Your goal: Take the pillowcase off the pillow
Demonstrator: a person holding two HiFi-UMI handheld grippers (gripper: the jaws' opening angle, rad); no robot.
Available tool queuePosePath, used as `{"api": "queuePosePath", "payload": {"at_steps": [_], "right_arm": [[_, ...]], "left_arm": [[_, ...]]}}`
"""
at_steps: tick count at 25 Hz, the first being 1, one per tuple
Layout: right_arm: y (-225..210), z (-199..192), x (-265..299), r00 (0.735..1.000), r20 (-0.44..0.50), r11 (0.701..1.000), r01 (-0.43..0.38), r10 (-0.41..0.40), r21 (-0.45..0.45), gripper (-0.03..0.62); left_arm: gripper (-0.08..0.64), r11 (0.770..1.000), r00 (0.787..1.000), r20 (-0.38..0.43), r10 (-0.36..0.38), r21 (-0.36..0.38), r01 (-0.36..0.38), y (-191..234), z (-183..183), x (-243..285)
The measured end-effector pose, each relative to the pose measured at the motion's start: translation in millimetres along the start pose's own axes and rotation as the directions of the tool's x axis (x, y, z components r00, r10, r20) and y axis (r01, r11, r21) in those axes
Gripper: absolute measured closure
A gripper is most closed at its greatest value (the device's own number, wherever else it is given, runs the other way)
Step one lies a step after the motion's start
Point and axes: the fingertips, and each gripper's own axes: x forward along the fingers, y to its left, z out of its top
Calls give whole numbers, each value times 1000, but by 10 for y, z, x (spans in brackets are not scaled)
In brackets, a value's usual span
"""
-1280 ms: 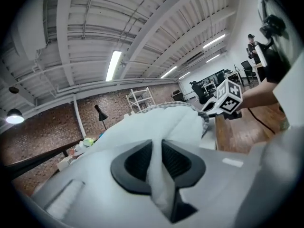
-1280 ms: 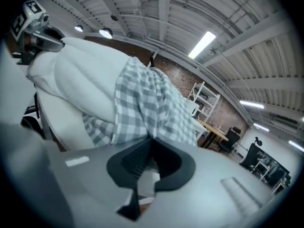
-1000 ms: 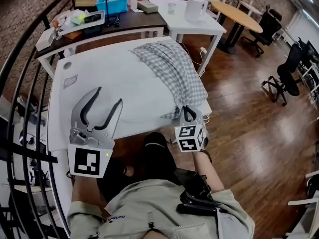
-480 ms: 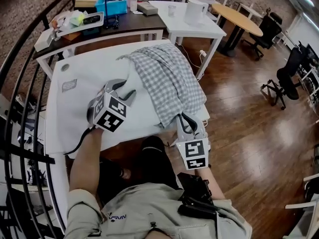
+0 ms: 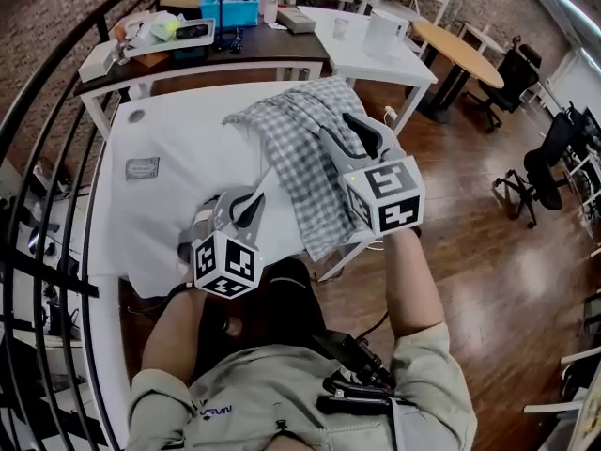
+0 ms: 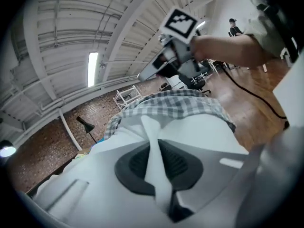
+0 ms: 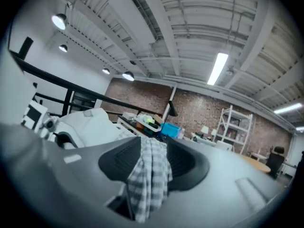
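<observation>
Pillowcase (image 5: 310, 158), checked, sits half-peeled on the white pillow (image 5: 221, 153) on the worktop (image 5: 141, 139); my left gripper (image 5: 246, 207) has its fingers clamped on pillow fabric as an anchor, while my right gripper (image 5: 362, 132) has just been opening its fingers, with checked cloth slack between them.

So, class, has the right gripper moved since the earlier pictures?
Yes. The right gripper has risen from the table's near edge to above the pillowcase, its jaws just opening with that cloth between them.
</observation>
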Motion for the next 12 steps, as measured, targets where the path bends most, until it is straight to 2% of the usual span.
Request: {"api": "queuePosePath", "payload": {"at_steps": [4, 7, 8, 9, 10, 12], "right_arm": [[66, -29, 761, 984, -172, 993, -64, 46, -96, 395], [164, -218, 1230, 943, -331, 963, -115, 29, -243, 378], [141, -308, 1337, 924, -381, 949, -124, 5, -290, 401], [93, -384, 1419, 908, -417, 935, -125, -26, -331, 524], [26, -435, 1483, 897, -438, 923, -116, -61, -367, 557], [-152, -456, 1569, 885, -446, 907, -73, -133, -416, 572]], "left_arm": [[545, 998, 998, 32, 50, 36, -51, -84, 8, -98], [545, 993, 991, 82, 106, 39, -110, -34, 65, -213], [546, 991, 987, 102, 127, 27, -130, 16, 94, -263], [546, 989, 982, 121, 143, 11, -146, 69, 122, -317], [546, 987, 978, 139, 157, -5, -158, 122, 151, -374], [548, 983, 968, 171, 184, -43, -179, 234, 220, -504]]}}
